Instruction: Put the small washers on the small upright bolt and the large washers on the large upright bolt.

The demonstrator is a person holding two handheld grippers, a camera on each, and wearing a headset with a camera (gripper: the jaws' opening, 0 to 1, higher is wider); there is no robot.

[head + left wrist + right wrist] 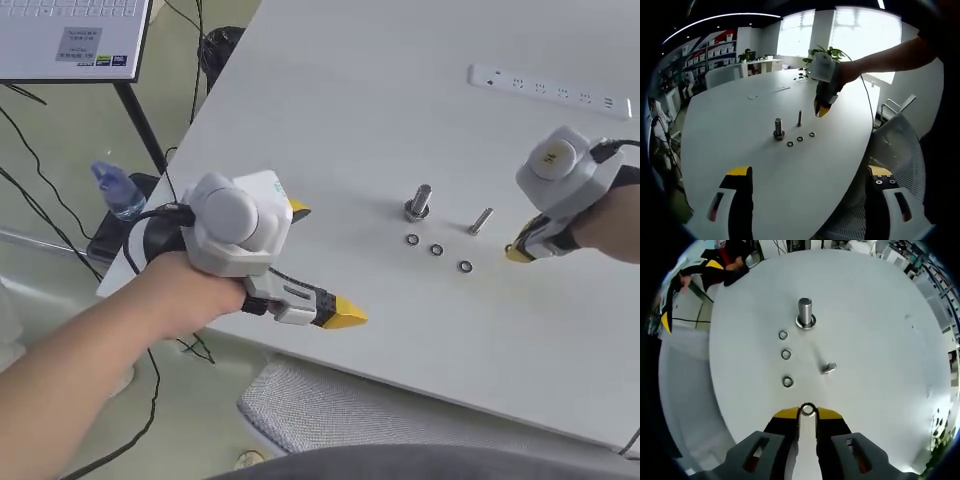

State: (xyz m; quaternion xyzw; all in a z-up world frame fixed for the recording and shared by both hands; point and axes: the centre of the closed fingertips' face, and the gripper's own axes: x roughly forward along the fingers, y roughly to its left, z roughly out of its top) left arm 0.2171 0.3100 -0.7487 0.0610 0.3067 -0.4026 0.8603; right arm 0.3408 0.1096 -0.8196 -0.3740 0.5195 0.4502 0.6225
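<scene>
Right gripper (808, 413) first: its yellow tips are clenched on a single washer (808, 409), the ring standing pinched between the two jaws and held just above the table (880, 340). I can't judge from here whether that ring is a small or a large one. In the head view I find this right gripper (518, 252) at the right side of the table (350, 90), tip pointing down, just right of the bolts.

The large bolt (418, 203) stands upright near the middle of the table, with a wider collar at its foot; whether that is a washer or the bolt's own head I cannot tell. The small bolt (481, 220) stands just to its right, bare. On the near side of both bolts, three loose washers (436, 249) lie flat in a short slanting row, apart from one another and touching neither bolt. The right gripper view gives the same row (786, 354) to the left of the small bolt (828, 368), with the large bolt (805, 312) beyond.

Left gripper (322, 264) is at the near left edge of the table, jaws spread wide, nothing between them. Its own view agrees: left gripper (807, 172) released, both jaws far apart, looking across at the large bolt (778, 127), the small bolt (799, 118) and the right gripper (821, 109) hanging beside them.

At the far right lies a white power strip (550, 90). Off the table to the far left, a laptop (70, 40) and a water bottle (118, 190).
</scene>
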